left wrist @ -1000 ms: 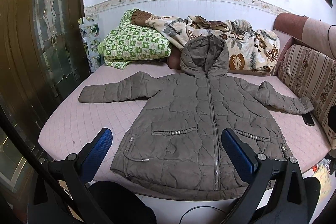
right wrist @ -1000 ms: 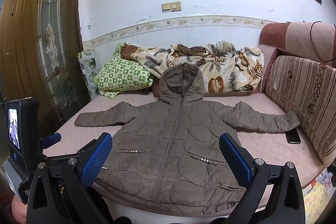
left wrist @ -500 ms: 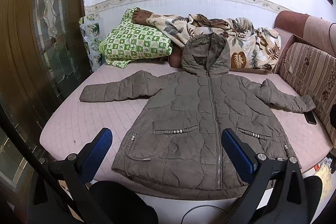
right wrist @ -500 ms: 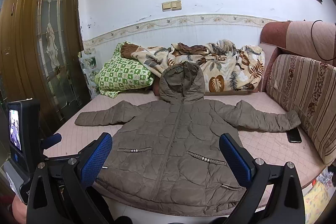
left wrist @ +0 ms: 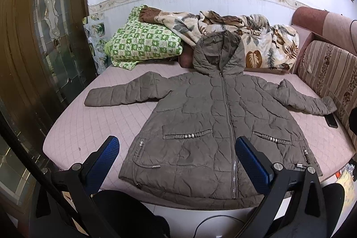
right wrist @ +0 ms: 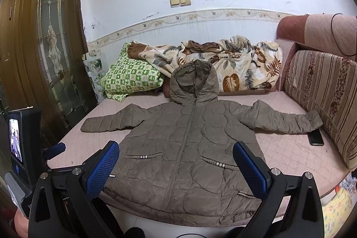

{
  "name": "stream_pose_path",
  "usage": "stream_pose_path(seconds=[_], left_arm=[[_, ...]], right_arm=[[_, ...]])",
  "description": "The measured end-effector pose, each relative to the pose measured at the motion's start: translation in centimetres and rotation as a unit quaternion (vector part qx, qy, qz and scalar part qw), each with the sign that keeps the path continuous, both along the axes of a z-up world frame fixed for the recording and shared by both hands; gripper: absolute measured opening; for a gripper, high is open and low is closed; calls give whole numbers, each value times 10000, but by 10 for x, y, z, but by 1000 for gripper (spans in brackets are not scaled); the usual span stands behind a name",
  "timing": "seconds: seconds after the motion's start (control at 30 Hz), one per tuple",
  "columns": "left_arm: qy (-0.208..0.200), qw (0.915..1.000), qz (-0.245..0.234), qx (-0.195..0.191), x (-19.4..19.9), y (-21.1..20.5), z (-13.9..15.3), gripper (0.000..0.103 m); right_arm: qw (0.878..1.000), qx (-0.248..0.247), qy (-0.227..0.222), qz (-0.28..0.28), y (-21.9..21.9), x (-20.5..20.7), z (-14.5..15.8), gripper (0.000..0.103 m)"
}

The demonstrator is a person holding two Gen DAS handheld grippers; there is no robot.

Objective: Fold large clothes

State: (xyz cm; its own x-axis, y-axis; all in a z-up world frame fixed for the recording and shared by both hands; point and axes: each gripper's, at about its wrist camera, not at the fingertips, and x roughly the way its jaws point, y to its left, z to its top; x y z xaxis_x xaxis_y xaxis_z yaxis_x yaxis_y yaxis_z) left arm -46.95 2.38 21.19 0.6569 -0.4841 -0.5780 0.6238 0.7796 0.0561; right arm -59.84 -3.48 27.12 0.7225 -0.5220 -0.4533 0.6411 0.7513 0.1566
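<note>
A large olive-brown quilted hooded coat (left wrist: 214, 122) (right wrist: 187, 144) lies flat and zipped on a pink quilted bed (left wrist: 93, 124) (right wrist: 287, 153), front up, both sleeves spread out, hood towards the wall. Its hem hangs at the near bed edge. My left gripper (left wrist: 177, 155) hovers open in front of the hem, short of the coat, with nothing between its blue pads. My right gripper (right wrist: 176, 160) is likewise open and empty above the near edge. The left gripper's body with its small screen (right wrist: 16, 144) shows at the left of the right wrist view.
A green checked quilt (left wrist: 142, 46) and a leaf-print blanket (left wrist: 252, 37) are piled at the wall end. A striped sofa back (right wrist: 323, 99) borders the right side; a black phone (right wrist: 315, 137) lies by the right cuff. A wooden glass-panelled door (right wrist: 49, 55) stands left.
Both views have drifted slightly closer and lower towards the coat; the coat itself has not moved and both grippers stay open.
</note>
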Motion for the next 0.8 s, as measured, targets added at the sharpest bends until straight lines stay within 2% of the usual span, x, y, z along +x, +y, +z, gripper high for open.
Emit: stream_pose_path(seconds=[0.23,0.4,0.5,0.67,0.73,0.8], left_arm=[[78,9999,91,48,34,-12,-10,103],[-18,9999,-62,100,68,-59,-15,103],[-262,9994,-217,-9,82,-95,-19,103],[-425,9981,-398,-183,102,-165,-39,103],[-289,9985,-446,-160,113,-197,-56,103],[-124,9984,-534,-132,121,-218,-73,103]], right_arm=[[9955,854,-149,-388,-68,-7,-25,103],[9851,1330,-313,-1048,-141,-34,-47,103],[9729,1669,-550,-1501,-199,-63,-59,103],[9443,1916,-960,-2497,-305,-121,-82,101],[9281,2096,-1139,-2858,-340,-141,-96,93],[9149,2219,-1258,-3128,-372,-154,-109,77]])
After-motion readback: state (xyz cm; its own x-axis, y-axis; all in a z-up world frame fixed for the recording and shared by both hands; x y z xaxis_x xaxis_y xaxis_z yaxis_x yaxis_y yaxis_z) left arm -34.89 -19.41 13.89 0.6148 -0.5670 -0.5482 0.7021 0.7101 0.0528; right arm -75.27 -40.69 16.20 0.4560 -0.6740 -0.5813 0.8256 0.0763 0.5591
